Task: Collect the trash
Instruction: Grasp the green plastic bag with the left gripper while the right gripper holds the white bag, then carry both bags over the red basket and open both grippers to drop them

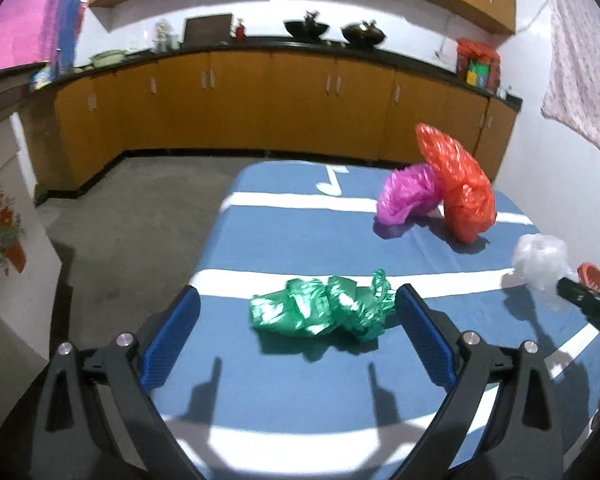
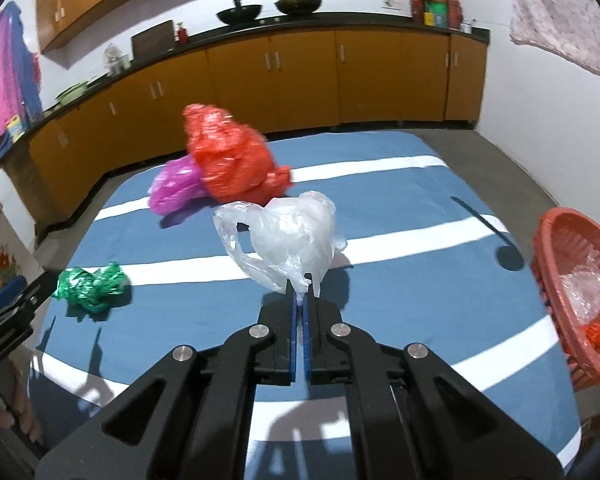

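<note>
**Clear bag pinched, green one between the other fingers**

The table (image 2: 380,208) is covered in a blue cloth with white stripes, and its corners are rounded, dropping off to bare grey concrete floor on the left side and the far side. There's a decent open strip of floor between the far edge and the orange cabinets (image 1: 260,108) along the wall.

The right gripper (image 2: 300,300) has its blue pads clamped tight together on a corner of the clear plastic bag (image 2: 284,236). The bag puffs up above the tips, thin and crinkly, see-through with loop handles flopping to the left. It sits roughly mid-table in that view.

The left gripper (image 1: 296,308) is spread wide, fingers released, grasping nothing. The crumpled green bag (image 1: 324,312) lies on the cloth right between the two fingertips, near the left edge; it's shiny, almost foil-like, scrunched into a long lump. I can't tell if the right-hand pad actually touches it.

Toward the far edge, a tall red bag (image 2: 228,160) leans over a frilly magenta bag (image 2: 172,188), the two touching. Both are glossy and wrinkled.

At the right edge an orange slatted basket (image 2: 556,264) is tipped toward the table, with some clear plastic and a red scrap already in it. Plenty of bare cloth lies between the bags and the basket.
</note>
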A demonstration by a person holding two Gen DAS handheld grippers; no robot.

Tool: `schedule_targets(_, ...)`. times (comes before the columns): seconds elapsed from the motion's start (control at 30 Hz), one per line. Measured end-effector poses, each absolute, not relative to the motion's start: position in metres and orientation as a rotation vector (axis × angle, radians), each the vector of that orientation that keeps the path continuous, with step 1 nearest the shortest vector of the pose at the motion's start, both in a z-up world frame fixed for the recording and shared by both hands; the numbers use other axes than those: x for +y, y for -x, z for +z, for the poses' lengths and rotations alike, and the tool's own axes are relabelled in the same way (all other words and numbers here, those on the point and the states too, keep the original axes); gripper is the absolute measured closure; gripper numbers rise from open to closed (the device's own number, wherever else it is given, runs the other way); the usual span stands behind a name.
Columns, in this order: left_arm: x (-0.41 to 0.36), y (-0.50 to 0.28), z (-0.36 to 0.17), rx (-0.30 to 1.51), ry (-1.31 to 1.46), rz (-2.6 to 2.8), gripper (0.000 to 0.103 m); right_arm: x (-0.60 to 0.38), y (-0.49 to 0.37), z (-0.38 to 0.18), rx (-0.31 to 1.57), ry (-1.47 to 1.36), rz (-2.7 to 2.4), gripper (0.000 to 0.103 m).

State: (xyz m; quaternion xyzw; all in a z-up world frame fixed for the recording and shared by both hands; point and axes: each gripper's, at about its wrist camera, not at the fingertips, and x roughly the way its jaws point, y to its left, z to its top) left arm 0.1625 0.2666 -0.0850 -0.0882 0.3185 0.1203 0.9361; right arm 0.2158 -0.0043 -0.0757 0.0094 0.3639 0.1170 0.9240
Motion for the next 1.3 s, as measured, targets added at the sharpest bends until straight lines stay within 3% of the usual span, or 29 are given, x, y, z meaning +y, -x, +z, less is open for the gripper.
schedule_targets(0.33, 0.261, -0.211, -0.116, 0.810, 0.176, 0.170, 0.008, -0.028, -0.221, -0.080, 0.758, -0.044, 0.222, 0.100)
schedule_targets(0.4, 0.260, -0.214, -0.118, 0.826, 0.192, 0.139, 0.022, -0.030, -0.221, -0.080, 0.760, -0.049, 0.221, 0.100)
schedule_targets(0.43, 0.259, -0.216, -0.119, 0.832, 0.197, 0.126, 0.024, -0.031, -0.222, -0.080, 0.762, -0.055, 0.219, 0.100)
schedule_targets(0.5, 0.254, -0.219, -0.121, 0.841, 0.191, 0.098, 0.043, -0.033, -0.221, -0.080, 0.766, -0.061, 0.218, 0.100)
schedule_targets(0.57, 0.249, -0.222, -0.123, 0.850, 0.179, 0.083, 0.050, -0.035, -0.221, -0.081, 0.768, -0.064, 0.217, 0.100)
schedule_targets(0.67, 0.239, -0.226, -0.123, 0.851, 0.153, 0.058, 0.077, -0.039, -0.220, -0.080, 0.768, -0.063, 0.216, 0.100)
schedule_targets(1.3, 0.166, -0.209, -0.068, 0.732, 0.079, -0.067, 0.078, -0.082, -0.201, -0.053, 0.700, -0.110, 0.173, 0.100)
